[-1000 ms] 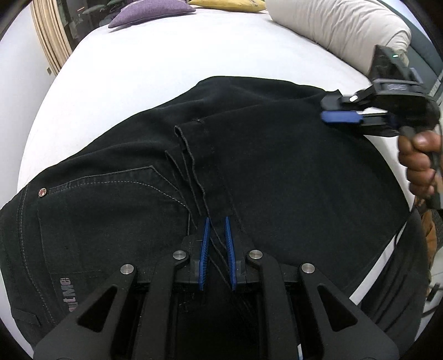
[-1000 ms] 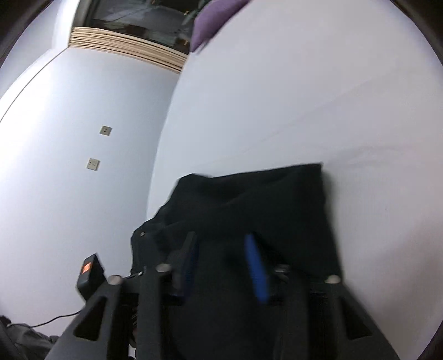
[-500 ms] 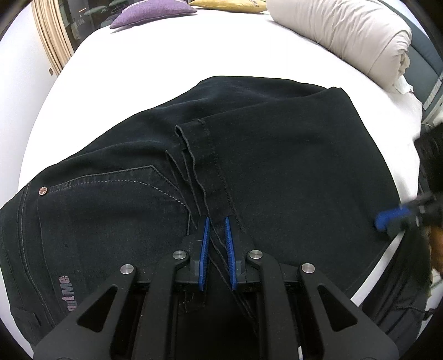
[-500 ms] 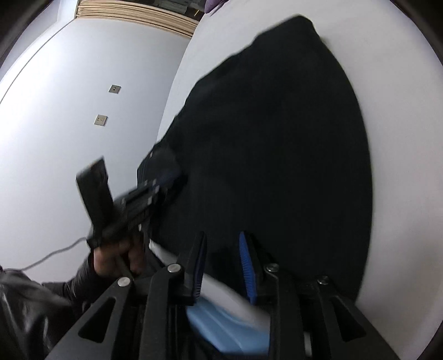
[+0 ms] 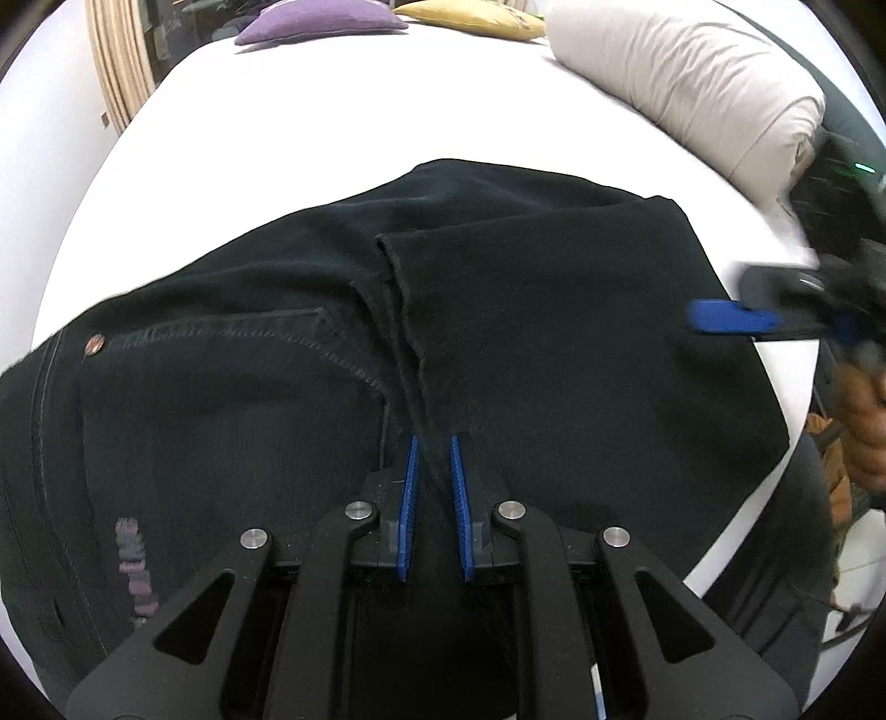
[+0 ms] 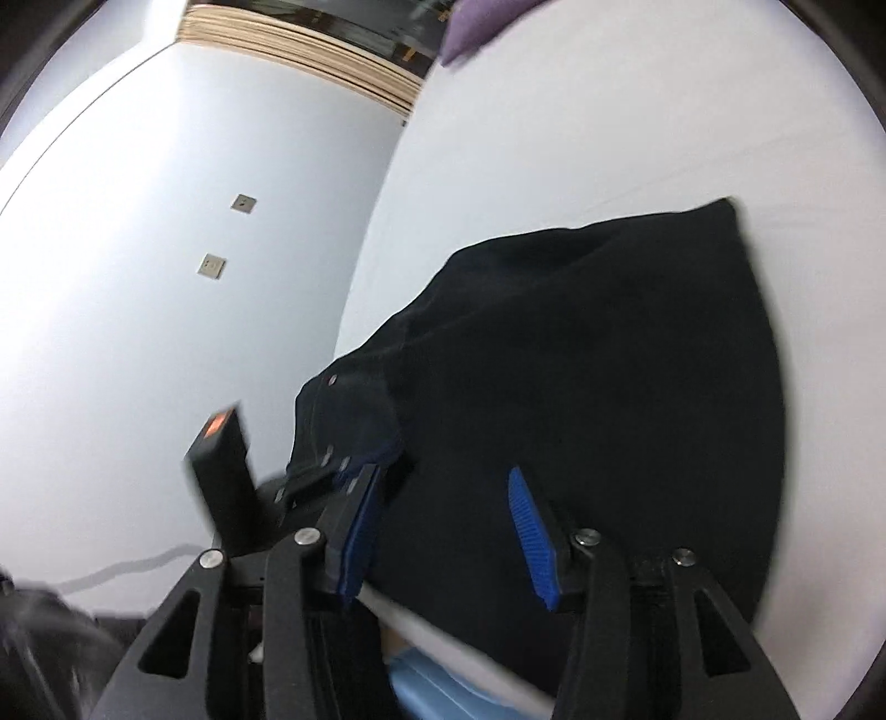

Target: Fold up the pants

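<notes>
The black pants (image 5: 498,332) lie folded on the white bed (image 5: 310,138), the leg part doubled over toward the waist so that the hem edge runs down the middle of the pile. The left gripper (image 5: 432,459) points steeply down at the near edge of that pile, its blue pads drawn close together on the hem seam, pinching the cloth. The right gripper (image 6: 443,498) hovers above the other side of the pants, its jaws opening, with nothing pressed between them (the dark fabric lies below, not in the grip); in the left wrist view it shows blurred at the right edge, over the far corner of the fold. A rolled beige duvet (image 5: 692,94) and a purple cushion (image 5: 321,22) sit farther up the bed.
</notes>
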`<state>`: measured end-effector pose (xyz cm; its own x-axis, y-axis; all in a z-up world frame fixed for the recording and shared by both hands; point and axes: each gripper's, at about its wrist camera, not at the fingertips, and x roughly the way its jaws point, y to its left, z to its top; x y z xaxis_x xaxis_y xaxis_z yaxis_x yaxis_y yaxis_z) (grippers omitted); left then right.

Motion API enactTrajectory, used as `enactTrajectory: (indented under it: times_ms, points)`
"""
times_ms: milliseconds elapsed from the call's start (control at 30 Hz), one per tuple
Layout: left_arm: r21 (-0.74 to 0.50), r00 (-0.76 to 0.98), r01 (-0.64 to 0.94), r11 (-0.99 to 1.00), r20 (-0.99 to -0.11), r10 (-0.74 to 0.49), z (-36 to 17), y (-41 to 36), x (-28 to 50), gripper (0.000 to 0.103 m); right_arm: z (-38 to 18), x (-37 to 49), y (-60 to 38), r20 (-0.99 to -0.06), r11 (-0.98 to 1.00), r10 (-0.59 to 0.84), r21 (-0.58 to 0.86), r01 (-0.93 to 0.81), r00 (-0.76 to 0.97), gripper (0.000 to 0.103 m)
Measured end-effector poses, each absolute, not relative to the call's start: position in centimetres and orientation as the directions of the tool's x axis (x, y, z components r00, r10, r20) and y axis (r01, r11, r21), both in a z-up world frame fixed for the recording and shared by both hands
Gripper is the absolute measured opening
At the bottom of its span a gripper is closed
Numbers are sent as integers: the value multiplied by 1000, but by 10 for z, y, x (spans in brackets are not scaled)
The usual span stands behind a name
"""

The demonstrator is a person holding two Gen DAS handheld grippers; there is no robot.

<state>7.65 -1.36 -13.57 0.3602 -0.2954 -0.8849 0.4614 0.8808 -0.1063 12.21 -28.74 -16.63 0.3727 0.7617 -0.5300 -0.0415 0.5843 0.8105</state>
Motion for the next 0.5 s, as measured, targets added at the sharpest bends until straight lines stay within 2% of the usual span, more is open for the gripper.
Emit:
enactTrajectory:
  times_ms: [100, 267, 333, 467, 500]
  points:
    - [-125, 365, 431, 893, -881, -300, -132, 4, 70, 12, -195, 151, -278, -573, 601, 744, 799, 30, 344, 58]
    - [-182, 383, 353, 918, -867, -319, -116, 43, 56, 12, -198, 167, -299, -455, 479, 731, 873, 92, 508, 58]
    - [-231, 406, 297, 926, -848, -342, -106, 71, 47, 12, -194, 164, -306, -452, 466, 689, 875, 131, 567, 60]
    - [-375, 439, 136, 917, -807, -395, -99, 137, 27, 15, -175, 153, -274, -424, 482, 717, 875, 46, 554, 60]
    - [-408, 447, 89, 909, -799, -402, -100, 154, 23, 21, -173, 149, -262, -406, 471, 737, 882, 20, 540, 61]
